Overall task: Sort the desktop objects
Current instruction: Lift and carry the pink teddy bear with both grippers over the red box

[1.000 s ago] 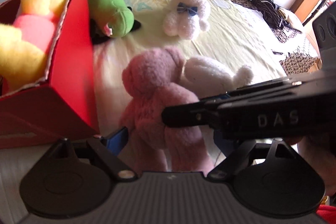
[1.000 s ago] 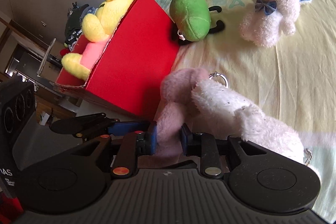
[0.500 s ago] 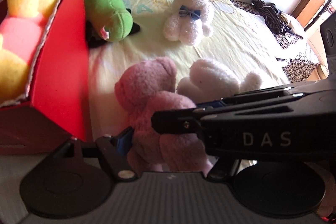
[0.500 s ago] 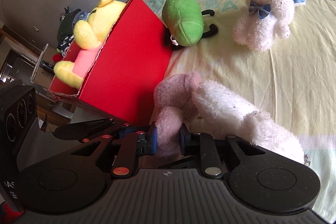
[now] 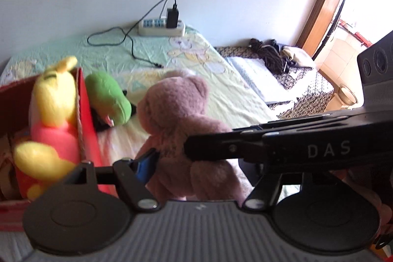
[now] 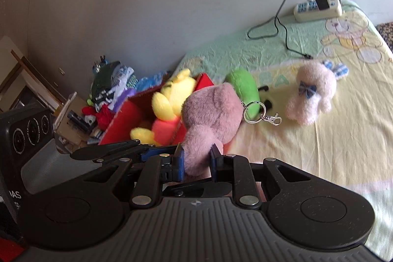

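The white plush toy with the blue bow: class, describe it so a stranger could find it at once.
Start at the bed with the yellow and green sheet, then find the red box at its edge. Past the green plush toy beside that box lies the white plush toy, alone on the sheet. Only it is pale and fluffy with a blue bow.

Pink plush bear [image 6: 211, 114] in right claw [image 6: 196, 160]

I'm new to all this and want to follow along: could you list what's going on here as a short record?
surface: bed sheet
held: pink teddy bear, off the sheet
right gripper: shut on the bear
left gripper: around the bear; grip unclear
red box: holds yellow plush
on the sheet: green plush, white plush dog, power strip
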The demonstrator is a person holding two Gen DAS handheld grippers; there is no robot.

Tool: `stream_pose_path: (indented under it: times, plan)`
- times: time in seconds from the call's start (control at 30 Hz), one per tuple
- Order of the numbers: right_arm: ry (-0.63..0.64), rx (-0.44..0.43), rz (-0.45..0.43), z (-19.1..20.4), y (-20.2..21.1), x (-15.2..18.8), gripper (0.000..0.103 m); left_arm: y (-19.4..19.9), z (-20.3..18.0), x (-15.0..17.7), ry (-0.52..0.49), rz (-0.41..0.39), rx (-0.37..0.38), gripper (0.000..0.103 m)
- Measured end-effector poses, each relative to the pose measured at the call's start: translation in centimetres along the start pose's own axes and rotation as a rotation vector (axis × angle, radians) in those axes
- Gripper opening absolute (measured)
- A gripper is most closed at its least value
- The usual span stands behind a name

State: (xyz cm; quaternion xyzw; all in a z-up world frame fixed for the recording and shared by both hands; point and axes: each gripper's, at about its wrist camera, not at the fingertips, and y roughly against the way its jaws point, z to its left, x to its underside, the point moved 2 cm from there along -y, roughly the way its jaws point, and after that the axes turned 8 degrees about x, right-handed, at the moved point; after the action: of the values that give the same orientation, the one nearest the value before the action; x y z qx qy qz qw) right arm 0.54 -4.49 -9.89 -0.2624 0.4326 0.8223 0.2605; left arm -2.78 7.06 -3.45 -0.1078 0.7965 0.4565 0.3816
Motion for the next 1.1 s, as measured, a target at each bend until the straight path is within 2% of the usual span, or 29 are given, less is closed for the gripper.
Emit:
stream_pose_path:
  times: [0.2, 0.3, 0.47, 0.63, 0.8, 1.1]
  plan:
    - [0.07, -0.009, -0.163, 6.4, -0.5, -1.5, 0.022, 5.2, 2.5, -2.2, -0.121, -0.105, -0.032, 0.071]
    - [0.115, -0.015, -0.21, 9.4, -1.8, -2.1, 0.022, 7.7, 4.9, -2.8, -0.153, -0.142, -0.049, 0.071]
    - [0.116, -0.016, -0.244, 12.7, -5.2, -2.4, 0.022, 10.1, 9.4, -3.3, -0.196, -0.166, -0.076, 0.071]
    - [0.074, 0.025, -0.233, 13.9, -9.0, -1.8, 0.022, 9.7, 14.1, -2.9, -0.211, -0.126, -0.06, 0.071]
    - [0.055, 0.102, -0.177, 14.3, -12.2, -1.2, 0.022, 7.7, 18.2, -2.1, -0.176, -0.041, -0.003, 0.071]
    - [0.09, 0.243, -0.059, 14.4, -16.6, -0.5, 0.022, 2.6, 21.7, -0.7, -0.139, 0.1, 0.033, 0.071]
